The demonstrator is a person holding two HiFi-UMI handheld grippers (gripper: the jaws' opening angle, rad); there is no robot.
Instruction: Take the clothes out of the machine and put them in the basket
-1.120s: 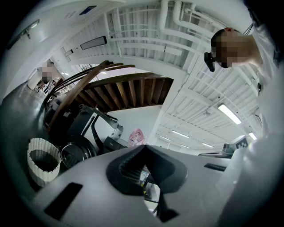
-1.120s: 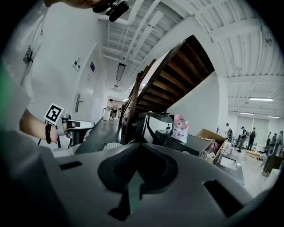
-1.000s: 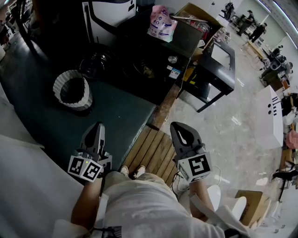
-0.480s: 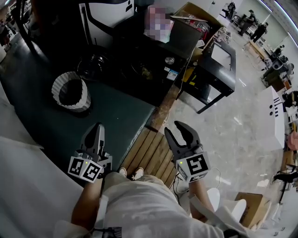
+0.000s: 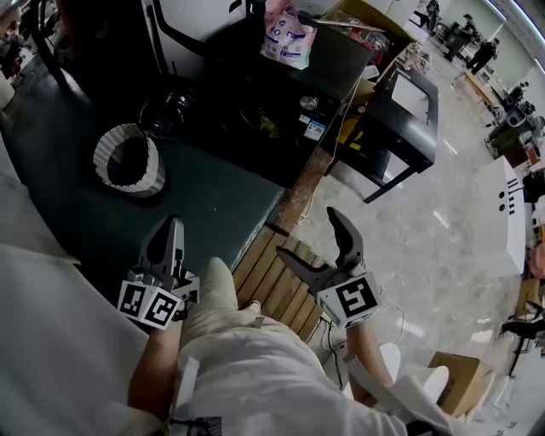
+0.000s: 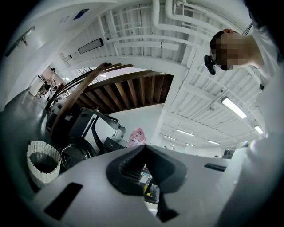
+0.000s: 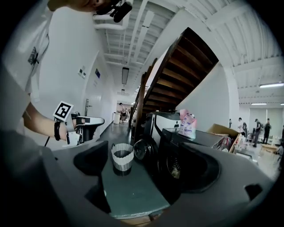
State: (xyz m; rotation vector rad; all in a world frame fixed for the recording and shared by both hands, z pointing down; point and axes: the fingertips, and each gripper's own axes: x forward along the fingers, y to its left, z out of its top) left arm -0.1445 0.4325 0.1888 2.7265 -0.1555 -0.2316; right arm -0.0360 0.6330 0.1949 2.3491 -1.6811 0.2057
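Observation:
The white ribbed basket (image 5: 128,160) stands on the dark green floor mat, left of the black washing machine (image 5: 272,111). The machine's round door (image 5: 170,115) hangs open towards the basket. Something pale shows in the drum opening (image 7: 175,170); I cannot tell what it is. My left gripper (image 5: 170,228) is shut and empty, short of the basket. My right gripper (image 5: 308,234) hovers over the wooden boards, its jaws opening wide with nothing between them. The right gripper view has the basket (image 7: 122,157) and machine (image 7: 177,164) between my right gripper's (image 7: 146,177) jaws, well ahead.
A pink bag (image 5: 288,34) lies on top of the machine. A black table (image 5: 400,119) stands to its right with a cardboard box (image 5: 366,21) behind. Wooden boards (image 5: 281,285) lie at my feet by the mat's (image 5: 213,204) edge. A staircase (image 7: 177,71) rises above.
My right gripper's jaws have gone from shut to wide open. Both grippers have shifted slightly, and my knee has come forward between them. The left gripper stays shut.

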